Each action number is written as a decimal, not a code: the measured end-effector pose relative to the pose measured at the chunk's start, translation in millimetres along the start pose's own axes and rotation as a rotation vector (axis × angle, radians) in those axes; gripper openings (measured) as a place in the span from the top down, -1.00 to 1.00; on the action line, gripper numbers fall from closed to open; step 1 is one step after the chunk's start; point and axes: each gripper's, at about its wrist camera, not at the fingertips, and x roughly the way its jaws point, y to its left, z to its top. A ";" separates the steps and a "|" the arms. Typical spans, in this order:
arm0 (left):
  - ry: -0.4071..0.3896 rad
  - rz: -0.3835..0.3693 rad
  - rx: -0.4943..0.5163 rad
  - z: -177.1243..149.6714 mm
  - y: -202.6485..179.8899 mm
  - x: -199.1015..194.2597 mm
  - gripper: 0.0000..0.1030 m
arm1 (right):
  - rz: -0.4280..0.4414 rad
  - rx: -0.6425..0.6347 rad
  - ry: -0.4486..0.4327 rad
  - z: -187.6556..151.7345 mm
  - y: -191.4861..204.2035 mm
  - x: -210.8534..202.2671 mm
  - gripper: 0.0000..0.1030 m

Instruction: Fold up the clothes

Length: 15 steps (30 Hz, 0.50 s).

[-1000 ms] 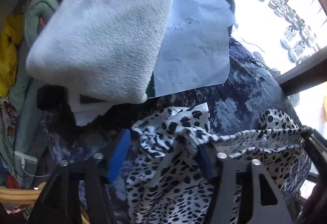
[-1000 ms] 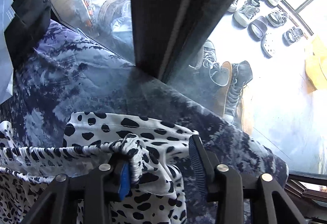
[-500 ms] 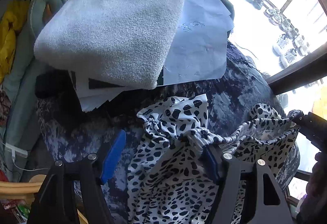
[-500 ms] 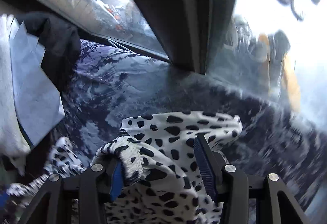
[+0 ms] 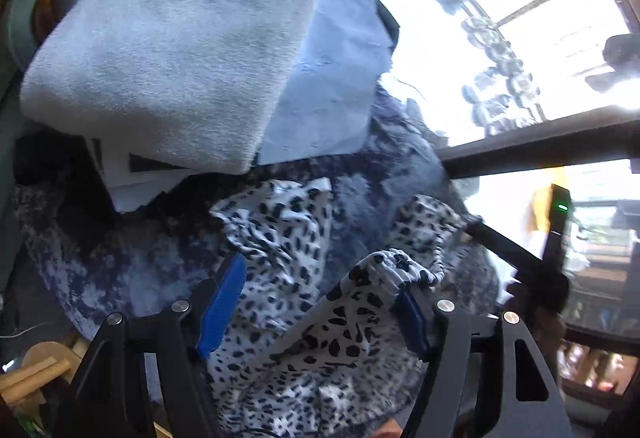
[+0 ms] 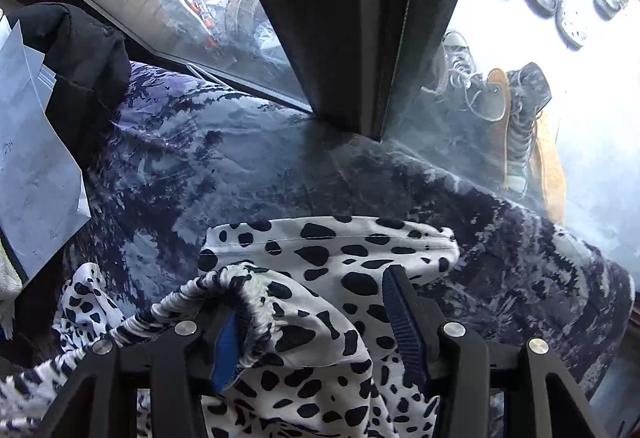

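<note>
A white garment with black spots [image 5: 288,238] lies crumpled on a dark blue mottled blanket [image 5: 132,270]. My left gripper [image 5: 320,298] is open; the garment's gathered elastic waistband [image 5: 396,266] drapes over its right finger pad. My right gripper [image 6: 316,314] is open too; the waistband [image 6: 224,282] hooks over its left finger and the spotted cloth [image 6: 328,238] lies between the jaws. The right gripper's dark body [image 5: 516,258] shows at the right of the left wrist view, at the waistband's other end.
A folded grey fleece [image 5: 180,38] lies on sheets of paper [image 5: 332,86] at the blanket's back left. A black cloth bundle [image 6: 88,66] lies at the paper's far side. A dark window post [image 6: 352,18] and glass stand behind, with shoes [image 6: 516,118] outside.
Both grippers have drawn closer together with the waistband between them, so it now sags instead of being stretched. The right wrist view has steadied after a swing.
</note>
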 end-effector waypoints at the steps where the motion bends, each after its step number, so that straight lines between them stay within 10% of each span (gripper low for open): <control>1: 0.023 -0.044 -0.028 1.2 3.0 0.9 -0.38 | -0.006 0.021 -0.006 1.3 0.8 1.7 -0.04; 4: 0.068 -0.083 -0.117 6.5 14.5 6.9 -0.38 | -0.019 0.033 -0.015 4.2 4.0 4.1 -0.06; 9: 0.060 0.084 -0.141 10.1 21.8 23.4 -0.38 | 0.003 0.095 -0.033 8.6 1.6 8.1 -0.07; 12: 0.147 -0.239 -0.293 7.7 40.4 45.7 -0.38 | -0.073 0.081 -0.043 10.3 5.1 15.8 0.11; 15: 0.168 -0.374 -0.398 5.1 55.7 62.6 -0.38 | -0.102 0.019 -0.020 7.6 12.2 27.6 0.56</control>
